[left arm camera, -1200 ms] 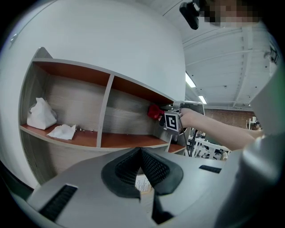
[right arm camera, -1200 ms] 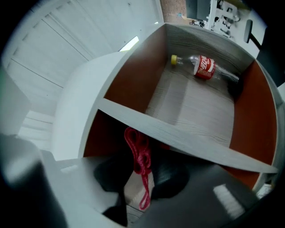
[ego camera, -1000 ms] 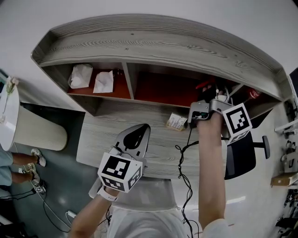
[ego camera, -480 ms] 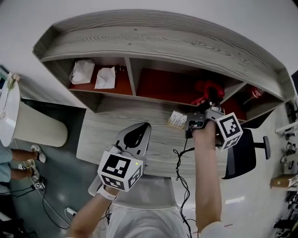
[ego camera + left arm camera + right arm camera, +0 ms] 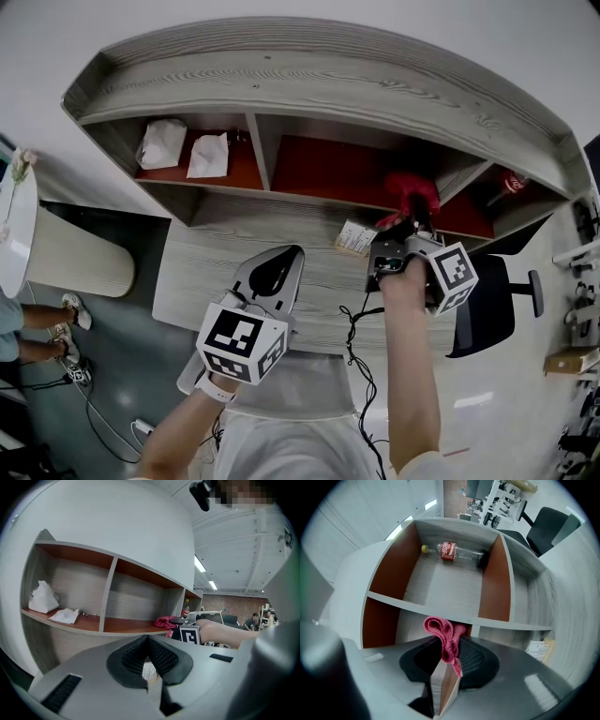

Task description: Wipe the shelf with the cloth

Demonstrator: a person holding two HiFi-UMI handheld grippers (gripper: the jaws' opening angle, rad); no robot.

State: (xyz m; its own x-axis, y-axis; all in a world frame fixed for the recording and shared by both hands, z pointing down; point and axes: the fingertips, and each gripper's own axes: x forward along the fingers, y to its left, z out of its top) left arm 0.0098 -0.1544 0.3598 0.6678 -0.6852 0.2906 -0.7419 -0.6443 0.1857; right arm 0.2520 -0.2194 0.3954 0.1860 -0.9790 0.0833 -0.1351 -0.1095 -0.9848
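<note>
My right gripper (image 5: 412, 225) is shut on a red cloth (image 5: 411, 190), which bunches up beyond the jaw tips at the front edge of the middle shelf compartment (image 5: 333, 173). In the right gripper view the cloth (image 5: 443, 639) is pinched between the black pads, just in front of a shelf board (image 5: 440, 611). My left gripper (image 5: 274, 278) hovers low over the wooden desk (image 5: 206, 267), shut with nothing in it. From the left gripper view, the shut pads (image 5: 149, 657) frame the cloth (image 5: 165, 621) and the right gripper (image 5: 190, 632) far off.
Two crumpled white tissues (image 5: 186, 152) lie in the left compartment. A plastic cola bottle (image 5: 452, 551) lies in the right compartment. A small paper box (image 5: 356, 241) sits on the desk under the shelf. A black cable (image 5: 361, 323) trails off the desk, and an office chair (image 5: 492, 314) stands at right.
My right gripper has drawn back out of the right side of the shelf and moved left, bringing the red cloth to the compartment's front edge. The left gripper has stayed put.
</note>
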